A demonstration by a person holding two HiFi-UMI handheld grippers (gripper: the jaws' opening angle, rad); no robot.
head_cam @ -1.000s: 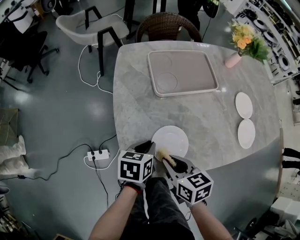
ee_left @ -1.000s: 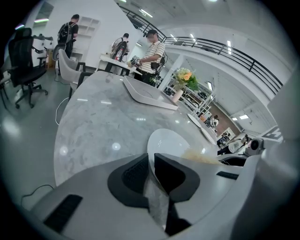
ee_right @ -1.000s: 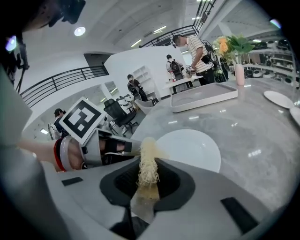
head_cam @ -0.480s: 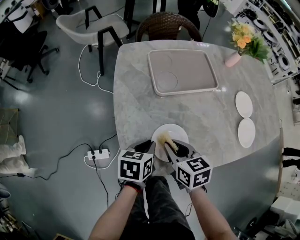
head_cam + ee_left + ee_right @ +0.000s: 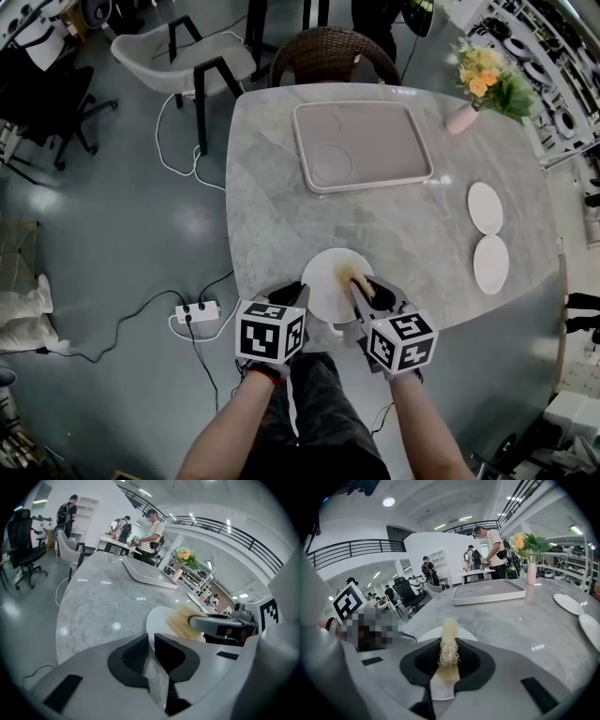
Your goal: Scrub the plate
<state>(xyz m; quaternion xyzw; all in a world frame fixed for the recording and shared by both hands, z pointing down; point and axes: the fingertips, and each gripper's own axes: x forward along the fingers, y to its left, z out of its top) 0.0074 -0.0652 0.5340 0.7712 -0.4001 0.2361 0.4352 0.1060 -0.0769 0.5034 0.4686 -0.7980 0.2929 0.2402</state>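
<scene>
The white plate [image 5: 323, 281] lies at the near edge of the marble table [image 5: 272, 187]. The left gripper [image 5: 151, 645] pinches its near-left rim. The right gripper [image 5: 449, 660] is clamped on a straw-coloured scrubber [image 5: 450, 641], which is held over the plate's right part.

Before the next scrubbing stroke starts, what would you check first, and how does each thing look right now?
1. Plate steadied: the left hand-held gripper is shut on its near rim. Ok.
2. Scrubber secure: it is clamped in the right hand-held gripper. Ok.
3. Scrubber touching the plate: its tip is over the plate's right part, but whether it touches does not show. Cannot tell.
4. Plate fully on the table: it sits close to the near edge, with the grippers hiding its rim there. Cannot tell.
5. Room to scrub: the tray and two small plates lie well away. Ok.
</scene>
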